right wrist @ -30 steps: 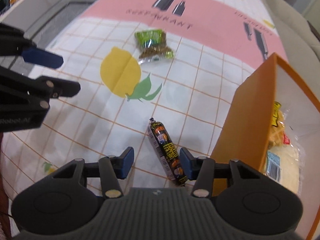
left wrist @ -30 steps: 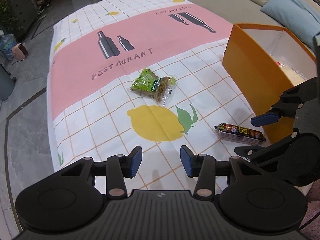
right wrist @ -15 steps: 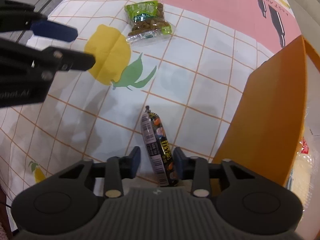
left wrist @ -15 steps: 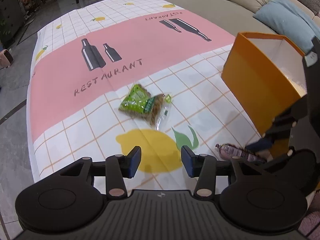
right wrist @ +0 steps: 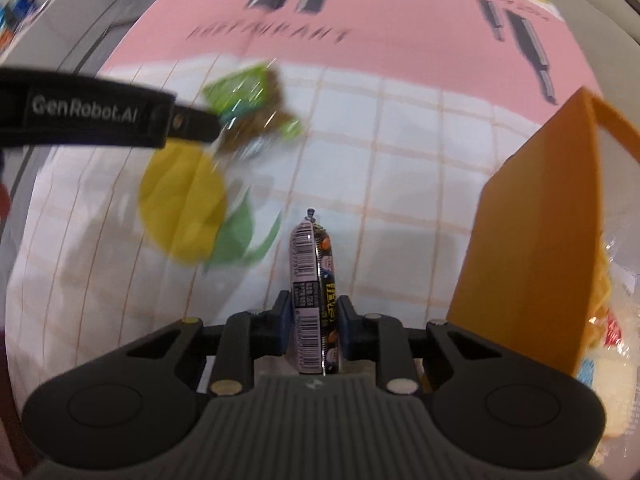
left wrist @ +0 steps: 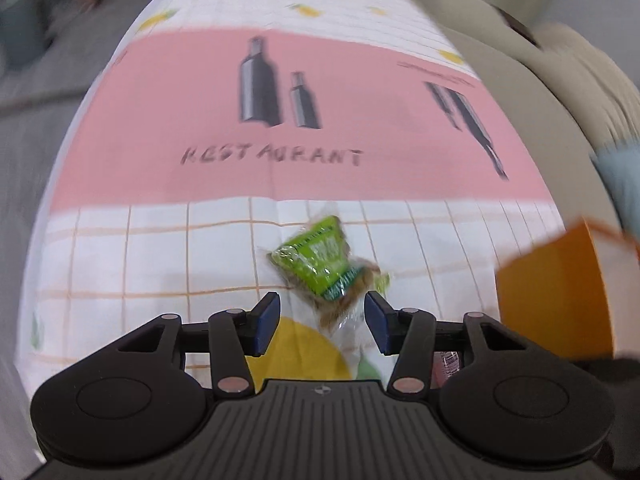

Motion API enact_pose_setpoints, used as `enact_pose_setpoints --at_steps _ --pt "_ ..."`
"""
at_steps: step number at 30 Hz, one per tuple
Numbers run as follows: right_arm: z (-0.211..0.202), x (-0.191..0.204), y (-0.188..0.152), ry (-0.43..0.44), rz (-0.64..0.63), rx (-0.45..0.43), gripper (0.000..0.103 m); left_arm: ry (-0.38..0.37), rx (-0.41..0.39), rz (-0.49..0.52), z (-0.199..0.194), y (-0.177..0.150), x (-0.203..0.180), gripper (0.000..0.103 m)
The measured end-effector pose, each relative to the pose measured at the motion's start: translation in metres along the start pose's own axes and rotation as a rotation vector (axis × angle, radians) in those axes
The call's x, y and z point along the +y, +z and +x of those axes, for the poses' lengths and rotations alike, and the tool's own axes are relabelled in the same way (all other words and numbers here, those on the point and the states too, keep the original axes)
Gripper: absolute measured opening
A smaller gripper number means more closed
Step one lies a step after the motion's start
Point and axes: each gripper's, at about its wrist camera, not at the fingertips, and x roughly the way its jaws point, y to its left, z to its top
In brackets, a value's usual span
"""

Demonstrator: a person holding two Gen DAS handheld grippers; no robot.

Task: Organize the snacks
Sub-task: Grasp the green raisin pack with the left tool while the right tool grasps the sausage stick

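snack packets [right wrist: 612,336] lie inside the orange box [right wrist: 532,248], partly hidden.

Both tools share one build. The left gripper [left wrist: 322,316] and the right gripper [right wrist: 312,322] have matte black housings with a ribbed centre plate, two round domed caps, silvery pivot pins and dark blue pads on the fingers [left wrist: 266,316]. At the right wrist view's upper left, a black bar reads "GenRobot.AI" in white.
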Motion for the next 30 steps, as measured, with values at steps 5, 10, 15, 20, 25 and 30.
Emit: enact_pose_setpoints --at_steps 5,10,15,20,25,30 --pt "0.004 -0.009 0.024 -0.01 0.08 -0.019 0.021 0.02 0.004 -0.16 0.02 0.009 0.004 0.058" --pt "0.01 -0.006 0.027 0.009 0.091 -0.001 0.022 0.04 -0.01 -0.231 0.034 0.012 0.0 0.061" --pt "0.009 0.001 0.027 -0.004 0.057 -0.012 0.022 0.07 -0.004 -0.226 0.046 0.018 -0.008 0.064" --pt "0.008 0.002 0.024 0.009 0.07 -0.005 0.022 0.175 -0.016 -0.053 0.053 0.015 -0.034 0.065" --pt "0.011 0.0 0.026 0.018 0.07 0.001 0.028 0.183 -0.017 0.06 0.051 0.007 -0.039 0.056" --pt "0.011 0.002 0.021 0.018 0.077 -0.001 0.029 0.166 0.012 0.094 0.041 0.003 -0.031 0.047"
